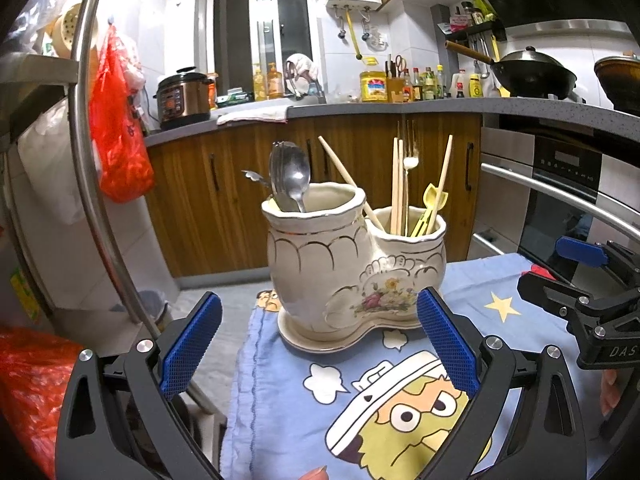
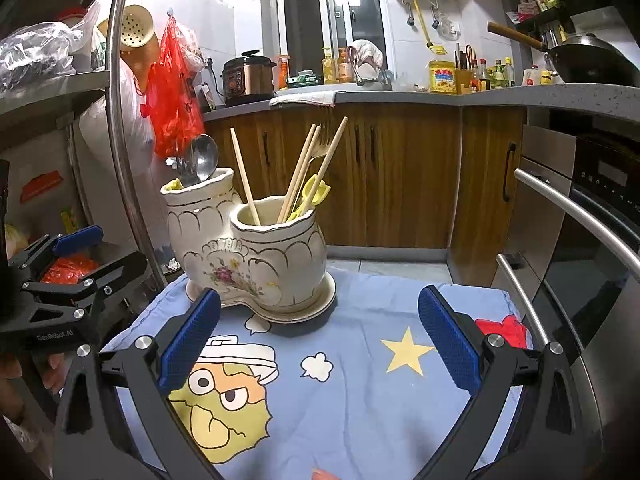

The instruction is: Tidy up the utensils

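A cream ceramic double-pot utensil holder (image 1: 352, 268) stands on its saucer on a blue cartoon cloth (image 1: 288, 408). Its taller pot holds metal spoons (image 1: 294, 178). Its lower pot holds wooden chopsticks (image 1: 398, 188), a fork (image 1: 410, 152) and a yellow plastic utensil (image 1: 434, 200). My left gripper (image 1: 320, 344) is open and empty, just short of the holder. My right gripper (image 2: 320, 340) is open and empty, in front of the holder (image 2: 256, 256) with its chopsticks (image 2: 304, 168) and spoons (image 2: 202, 160). Each gripper shows at the edge of the other's view.
A steel curved bar (image 1: 92, 152) and shelves with red bags (image 1: 120, 132) stand at the left. An oven with a steel handle (image 2: 580, 208) is at the right. Wooden cabinets (image 2: 400, 176) and a crowded counter (image 1: 360, 108) lie behind.
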Tool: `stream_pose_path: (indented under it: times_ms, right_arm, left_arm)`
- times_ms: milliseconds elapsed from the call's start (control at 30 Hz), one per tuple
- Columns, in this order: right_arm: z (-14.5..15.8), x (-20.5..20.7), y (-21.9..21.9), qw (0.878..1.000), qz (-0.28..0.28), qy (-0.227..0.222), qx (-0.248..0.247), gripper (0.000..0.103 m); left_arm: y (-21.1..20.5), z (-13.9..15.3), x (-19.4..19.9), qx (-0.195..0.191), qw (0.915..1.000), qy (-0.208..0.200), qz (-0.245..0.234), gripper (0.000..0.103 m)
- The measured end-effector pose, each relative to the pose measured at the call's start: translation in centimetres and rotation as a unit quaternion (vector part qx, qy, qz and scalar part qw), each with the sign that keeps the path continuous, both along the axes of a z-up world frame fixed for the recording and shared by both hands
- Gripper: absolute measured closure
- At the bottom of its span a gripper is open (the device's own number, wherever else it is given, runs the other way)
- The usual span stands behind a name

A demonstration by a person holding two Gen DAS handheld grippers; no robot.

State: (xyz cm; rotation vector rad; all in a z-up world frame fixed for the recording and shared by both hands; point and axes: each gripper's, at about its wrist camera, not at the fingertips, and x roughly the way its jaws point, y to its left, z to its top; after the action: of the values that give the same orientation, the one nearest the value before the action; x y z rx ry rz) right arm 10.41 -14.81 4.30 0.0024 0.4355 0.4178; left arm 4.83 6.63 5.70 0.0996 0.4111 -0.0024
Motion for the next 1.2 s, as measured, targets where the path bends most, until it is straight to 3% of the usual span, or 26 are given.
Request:
stream_pose_path:
  times_ms: [1200]
  right_arm:
    - [0.9, -1.2, 0.3, 1.0, 0.001, 0.001, -0.019, 0.005]
  left_arm:
    - [-0.5, 0.0, -0.1, -0.005, 1.0, -0.001, -0.004, 0.006]
